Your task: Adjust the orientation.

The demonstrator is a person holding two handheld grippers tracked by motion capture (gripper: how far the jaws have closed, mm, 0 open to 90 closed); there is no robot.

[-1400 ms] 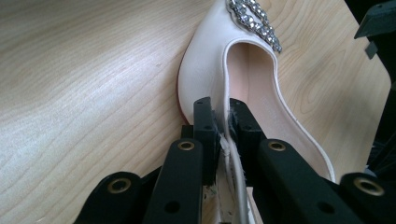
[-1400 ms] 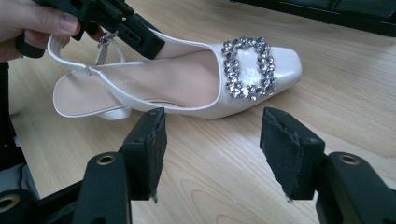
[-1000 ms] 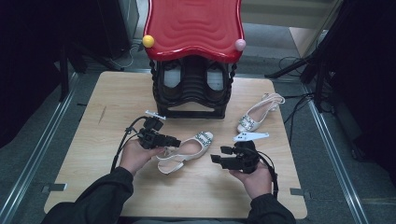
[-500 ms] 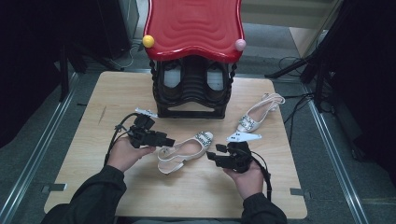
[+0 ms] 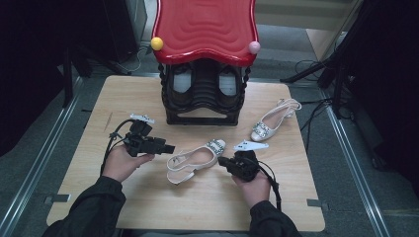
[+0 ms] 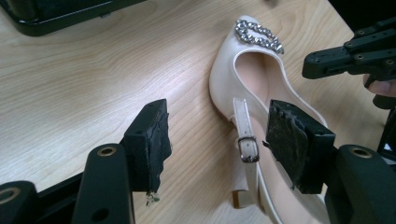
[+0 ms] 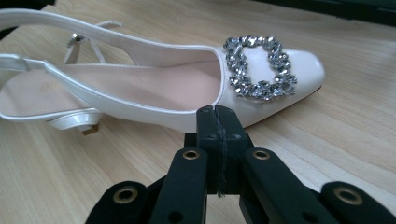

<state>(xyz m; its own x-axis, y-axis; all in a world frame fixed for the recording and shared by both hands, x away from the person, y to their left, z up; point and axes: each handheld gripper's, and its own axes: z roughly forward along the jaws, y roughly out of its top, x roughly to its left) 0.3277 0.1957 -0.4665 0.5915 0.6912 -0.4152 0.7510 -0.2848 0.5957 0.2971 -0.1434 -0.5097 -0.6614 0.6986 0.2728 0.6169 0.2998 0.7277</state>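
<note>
A cream slingback shoe [image 5: 195, 157] with a rhinestone buckle lies on the wooden table [image 5: 148, 197] between my two grippers. My left gripper [image 5: 170, 147] is at its heel end, and its jaws have just been opening. In the left gripper view the shoe's [image 6: 243, 79] ankle strap shows in the gap of the left gripper [image 6: 217, 140], with neither pad touching it. My right gripper [image 5: 223, 161] is at the toe side. In the right gripper view the right gripper [image 7: 218, 116] is shut with nothing in it, its tip right at the shoe's [image 7: 154, 88] side wall.
A black shoe rack [image 5: 202, 96] with a red wavy top [image 5: 205, 24] stands at the table's far middle. The matching second shoe [image 5: 274, 120] lies at the right, near the far edge. Bare wood stretches along the front and the left of the table.
My left gripper has drawn back to the left, off the shoe's heel. The right gripper has moved left and down to the shoe's toe side. The shoe has stayed in place.
</note>
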